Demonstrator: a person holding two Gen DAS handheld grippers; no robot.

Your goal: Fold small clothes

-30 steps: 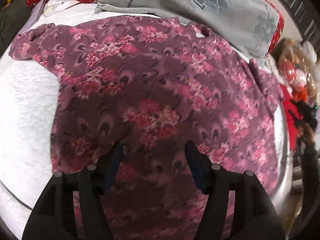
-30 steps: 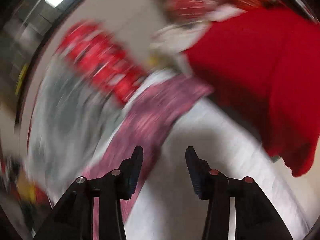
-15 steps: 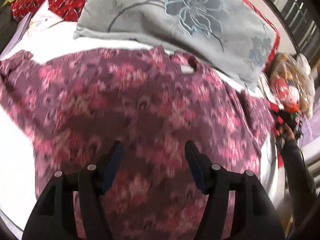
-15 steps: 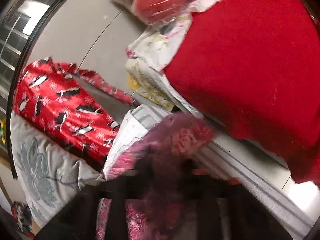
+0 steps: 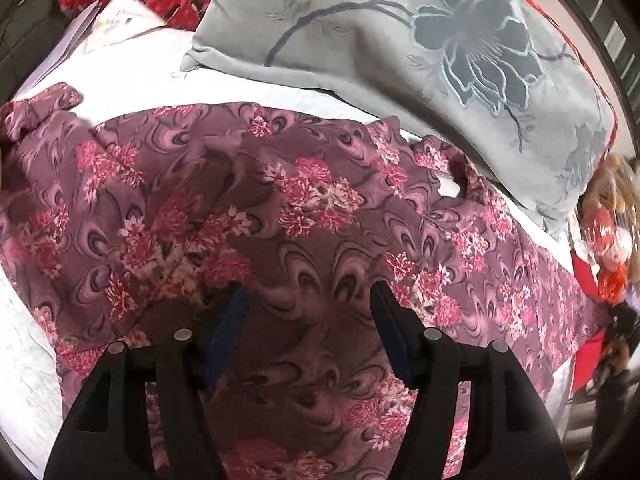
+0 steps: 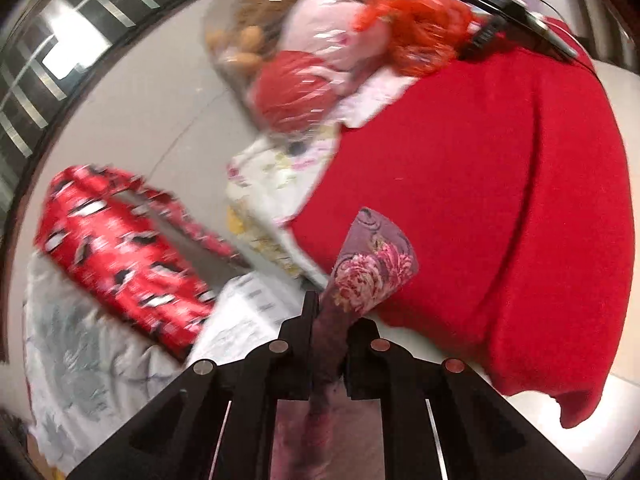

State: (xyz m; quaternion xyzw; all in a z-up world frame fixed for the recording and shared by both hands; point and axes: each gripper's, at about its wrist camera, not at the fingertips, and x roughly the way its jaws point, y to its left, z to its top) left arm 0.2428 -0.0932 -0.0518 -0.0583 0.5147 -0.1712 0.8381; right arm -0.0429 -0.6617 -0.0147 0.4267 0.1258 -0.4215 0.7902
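Left wrist view: mauve blouse with pink flower print (image 5: 320,216) lies spread on white bed sheet (image 5: 36,364), its left sleeve far left.
Left tongs (image 5: 310,312): parted, easing wider, nothing gripped, blouse beneath.
Pillow: grey with dark flower (image 5: 400,40), far right, beside the collar.
Right wrist view: right tongs (image 6: 330,320) narrowing, pinching a blouse corner before a red blanket (image 6: 500,200).

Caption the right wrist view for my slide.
Right gripper pinching a corner of the purple floral-print garment before a red blanket.
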